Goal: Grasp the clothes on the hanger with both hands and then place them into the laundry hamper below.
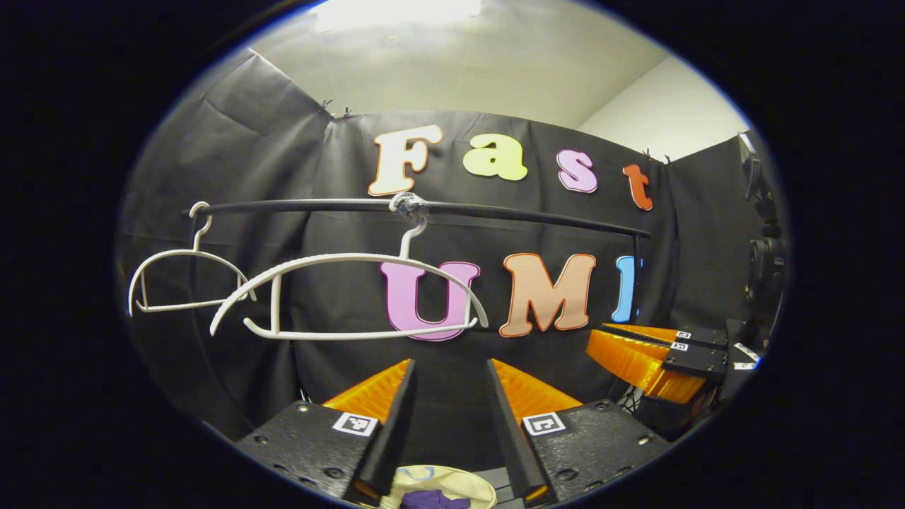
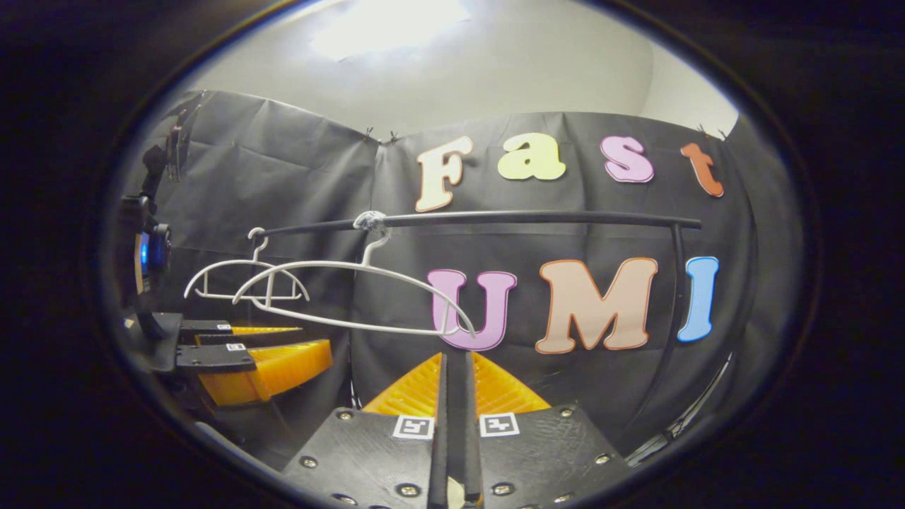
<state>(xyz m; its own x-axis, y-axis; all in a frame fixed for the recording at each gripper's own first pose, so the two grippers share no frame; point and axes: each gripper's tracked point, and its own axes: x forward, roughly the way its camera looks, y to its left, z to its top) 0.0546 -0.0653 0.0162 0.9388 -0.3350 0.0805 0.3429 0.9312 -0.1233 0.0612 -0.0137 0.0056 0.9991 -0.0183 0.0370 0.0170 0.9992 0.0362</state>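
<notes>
Two bare white hangers hang on the black rail point(image 1: 523, 214): a near one point(image 1: 353, 293) and a far one point(image 1: 185, 279) to its left. Both hangers, near point(image 2: 353, 293) and far point(image 2: 237, 279), also appear in the right gripper view. My left gripper point(image 1: 449, 367) is open and empty, below the near hanger. Between its fingers, low down, a purple garment point(image 1: 433, 500) lies in the cream-rimmed hamper point(image 1: 472, 486). My right gripper point(image 2: 454, 357) is shut with nothing visible between its fingers. It shows at the right point(image 1: 597, 334) in the left gripper view. The left gripper point(image 2: 314, 338) shows low on the left.
The rail's upright post point(image 2: 677, 283) stands at the right end. A camera mount on a stand point(image 2: 145, 254) sits by the left wall, and dark gear point(image 1: 763, 268) is at the right edge. Black cloth walls close in behind the rail.
</notes>
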